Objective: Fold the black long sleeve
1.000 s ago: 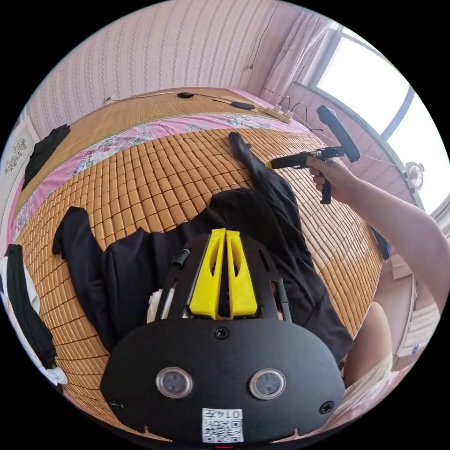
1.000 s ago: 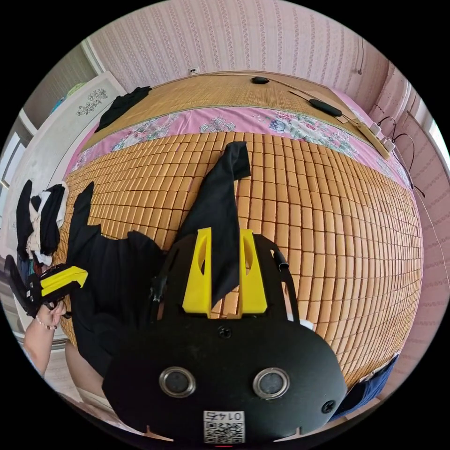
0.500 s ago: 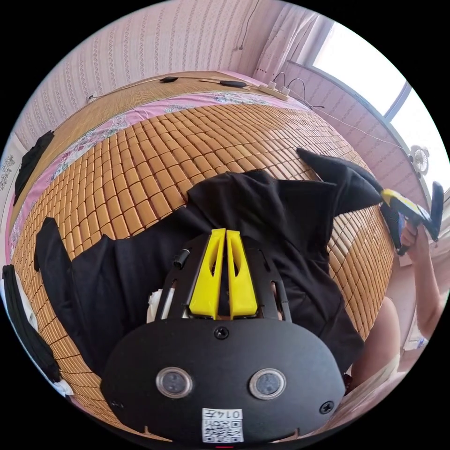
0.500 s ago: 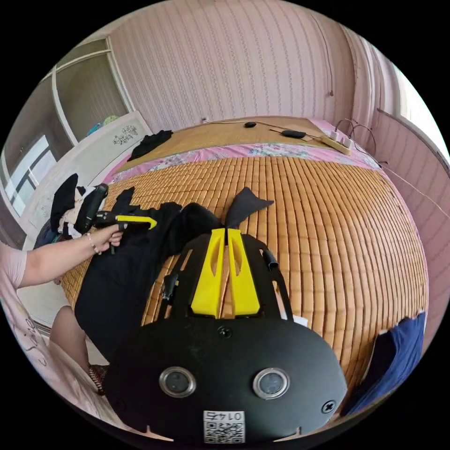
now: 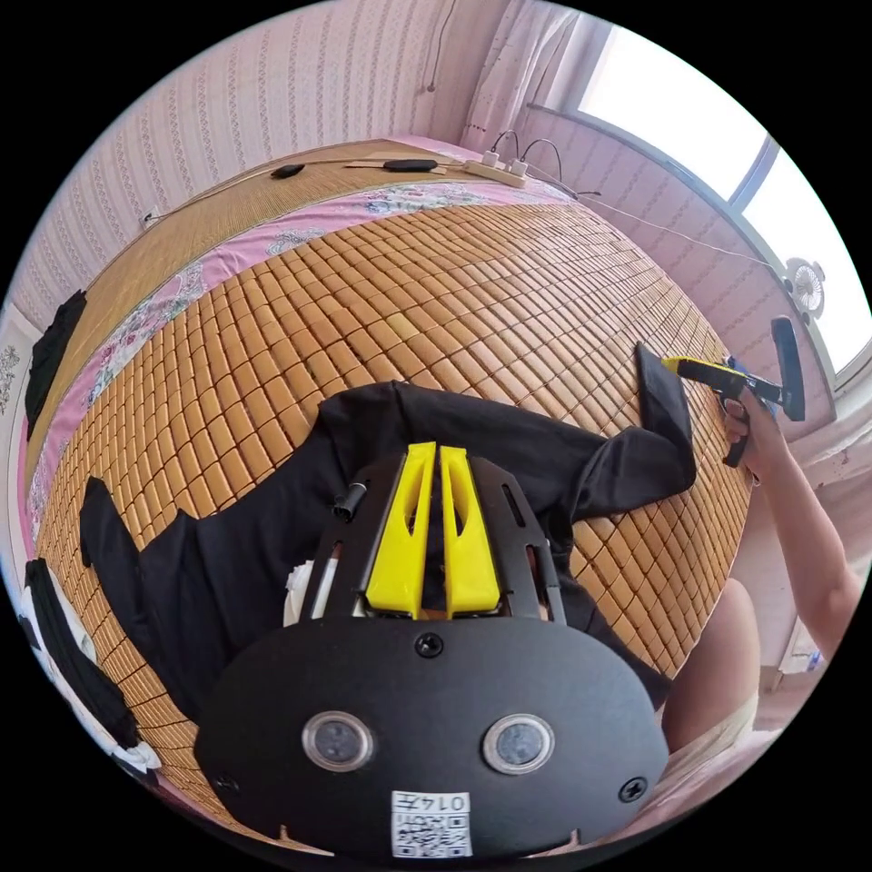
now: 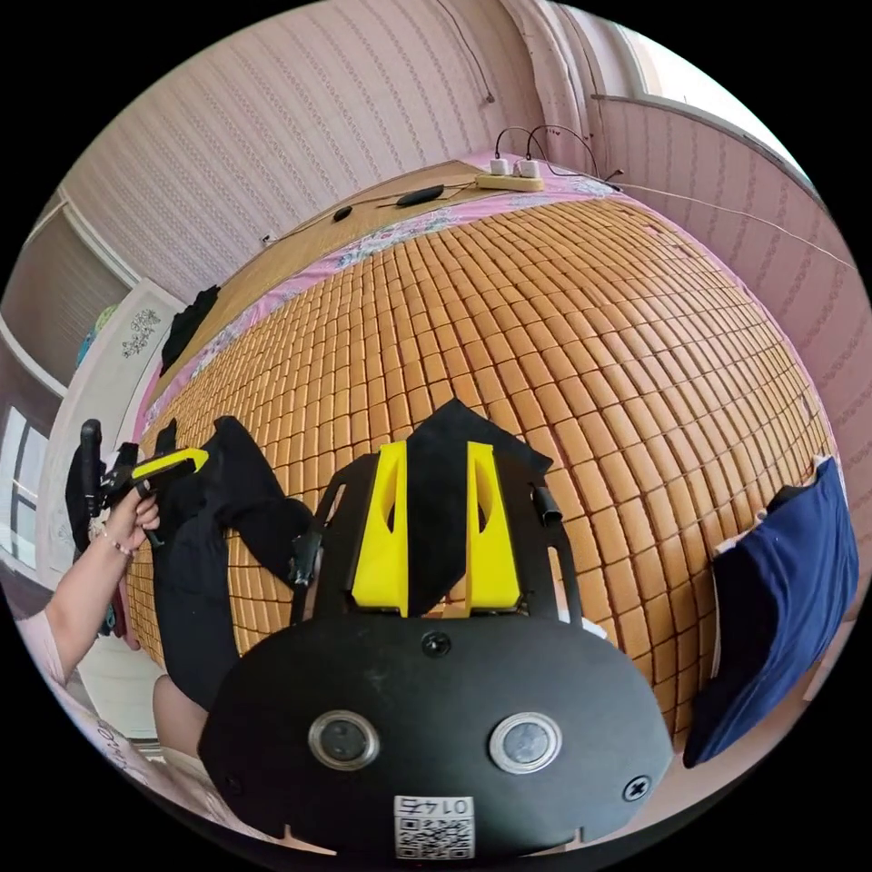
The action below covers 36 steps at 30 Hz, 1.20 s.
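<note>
- black long sleeve [image 5: 272, 536]: spread across the bamboo mat [image 5: 436, 300] on the bed, body toward the near edge. one sleeve runs out to the far left in the left gripper view, end lying flat on the mat. other sleeve stretches toward the window side; its cuff end [image 5: 661, 400] stands up off the mat.
- left claw [image 5: 434, 527]: yellow jaws nearly together, narrow slit between, dark cloth showing in the slit. low over the shirt body. whether both jaws press the cloth: cannot tell. also seen in the right gripper view [image 6: 173, 465], held in a hand [image 6: 136, 518] at the shirt's far end.
- right claw [image 6: 434, 531]: jaws apart w/ a wide gap. sleeve end [image 6: 445, 472] lies between them & fans out past the tips; jaws do not look pressed on it. also seen in the left gripper view [image 5: 695, 368], yellow tips just at the raised cuff, held in a hand [image 5: 749, 427].
- mat: tiled bamboo squares, covers most of the bed; pink floral sheet [image 5: 272, 241] shows as a band beyond it, then a finer woven mat.
- power strip [image 6: 509, 180]: far corner of the bed, plugs & cables attached.
- blue cloth [image 6: 781, 599]: over the bed's near right edge in the right gripper view.
- dark garment [image 5: 50, 350]: on the far woven mat, well apart from the shirt.
- window [image 5: 727, 136]: bright, w/ curtain beside it.
</note>
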### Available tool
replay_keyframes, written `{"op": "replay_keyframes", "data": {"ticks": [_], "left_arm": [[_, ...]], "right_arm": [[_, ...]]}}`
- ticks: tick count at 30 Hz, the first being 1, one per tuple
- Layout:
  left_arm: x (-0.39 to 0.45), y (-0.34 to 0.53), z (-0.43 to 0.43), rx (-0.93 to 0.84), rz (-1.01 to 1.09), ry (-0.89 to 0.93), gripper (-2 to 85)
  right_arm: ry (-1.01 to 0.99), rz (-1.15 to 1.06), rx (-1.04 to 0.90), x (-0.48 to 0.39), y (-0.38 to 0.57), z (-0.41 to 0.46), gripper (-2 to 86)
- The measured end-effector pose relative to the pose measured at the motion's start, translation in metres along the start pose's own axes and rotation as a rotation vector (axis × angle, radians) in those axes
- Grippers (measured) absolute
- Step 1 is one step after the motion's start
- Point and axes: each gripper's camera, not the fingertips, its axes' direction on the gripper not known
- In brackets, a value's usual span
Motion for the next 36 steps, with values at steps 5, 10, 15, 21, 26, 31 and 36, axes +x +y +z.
{"op": "replay_keyframes", "data": {"ticks": [5, 10, 15, 21, 26, 31, 36], "left_arm": [[0.030, -0.012, 0.035, -0.063, 0.076, -0.068, -0.9], [0.035, -0.014, 0.039, -0.054, 0.079, -0.068, -1.0], [0.030, -0.012, 0.042, -0.046, 0.042, -0.006, -1.0], [0.048, -0.009, 0.035, -0.026, 0.106, 0.021, -0.9], [0.070, -0.022, 0.032, -0.022, 0.155, -0.012, -0.9], [0.082, -0.039, 0.055, -0.042, 0.096, -0.040, -0.9], [0.091, -0.050, 0.064, -0.023, 0.043, -0.081, -1.0]], "right_arm": [[0.115, -0.114, -0.020, -0.015, 0.005, 0.016, 1.4], [-0.245, -0.063, 0.389, 0.036, 0.076, -0.094, 0.1], [-0.187, 0.032, 0.445, 0.080, 0.207, -0.156, 0.2], [0.000, 0.219, 0.192, 0.116, 0.317, -0.146, 0.1], [0.026, 0.183, 0.218, 0.106, 0.312, -0.157, 0.1], [0.195, 0.011, 0.100, 0.076, 0.259, -0.106, -0.4], [0.223, -0.008, 0.101, 0.082, 0.249, -0.082, -0.8]]}}
